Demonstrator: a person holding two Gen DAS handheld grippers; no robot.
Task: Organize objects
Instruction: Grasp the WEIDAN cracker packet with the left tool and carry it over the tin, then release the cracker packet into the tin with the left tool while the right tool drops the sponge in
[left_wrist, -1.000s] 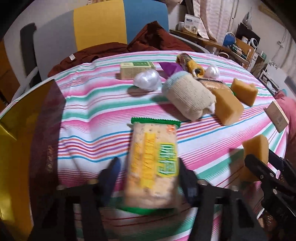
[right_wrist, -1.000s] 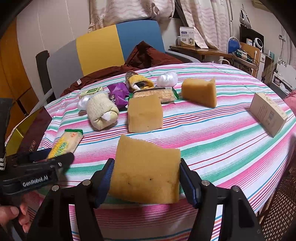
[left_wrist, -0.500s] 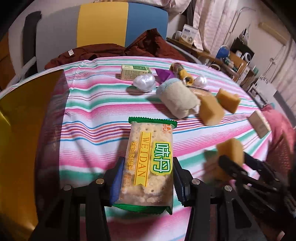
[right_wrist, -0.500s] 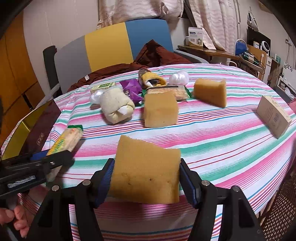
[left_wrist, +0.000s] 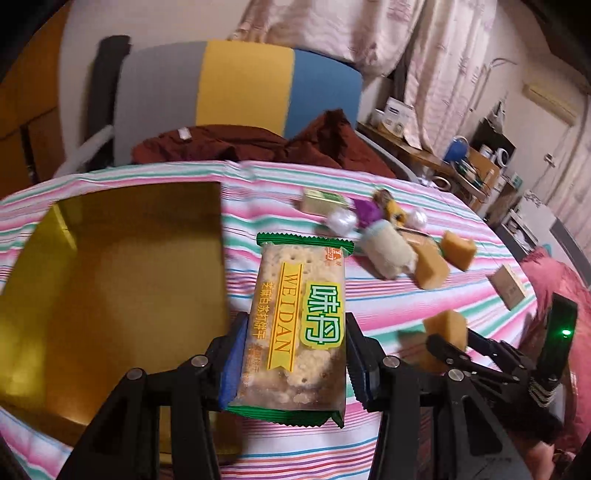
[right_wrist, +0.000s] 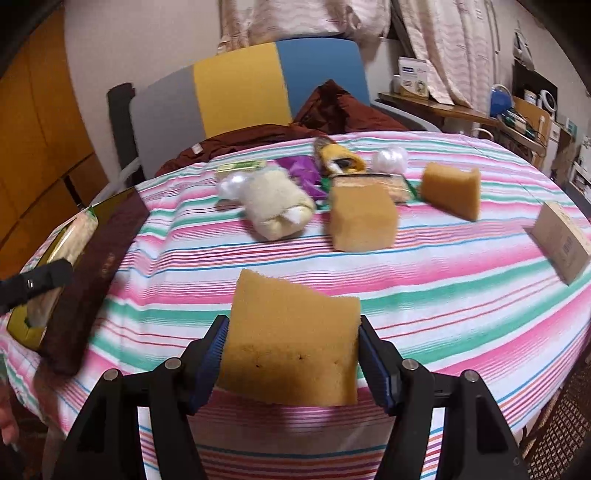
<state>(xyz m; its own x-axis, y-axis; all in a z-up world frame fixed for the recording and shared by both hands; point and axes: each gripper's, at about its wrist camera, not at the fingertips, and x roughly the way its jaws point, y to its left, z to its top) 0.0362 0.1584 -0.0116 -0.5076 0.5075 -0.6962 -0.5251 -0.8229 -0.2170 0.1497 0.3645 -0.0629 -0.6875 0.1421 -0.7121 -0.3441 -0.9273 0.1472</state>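
My left gripper (left_wrist: 293, 354) is shut on a cracker packet (left_wrist: 299, 321) with green ends and yellow lettering, held above the striped tablecloth (left_wrist: 388, 291) next to an open gold-lined box (left_wrist: 110, 277). My right gripper (right_wrist: 290, 350) is shut on a yellow sponge block (right_wrist: 291, 339), lifted over the near part of the table. In the left wrist view the right gripper (left_wrist: 448, 338) with its sponge (left_wrist: 445, 330) shows at lower right. In the right wrist view a left finger (right_wrist: 37, 282) and the packet (right_wrist: 79, 234) hang over the box (right_wrist: 92, 266) at far left.
Across the table lie a rolled cream towel (right_wrist: 277, 206), two more sponges (right_wrist: 362, 218) (right_wrist: 452, 192), a purple wrapper (right_wrist: 303, 171), white bags (right_wrist: 389, 157), a green-topped pack (right_wrist: 240, 168) and a cardboard box (right_wrist: 561, 240). A chair (right_wrist: 240, 85) with maroon cloth stands behind.
The left gripper has carried the cracker packet up and leftward, next to the gold box, which now fills the left of its view. The right gripper drifted slightly, still holding its sponge.
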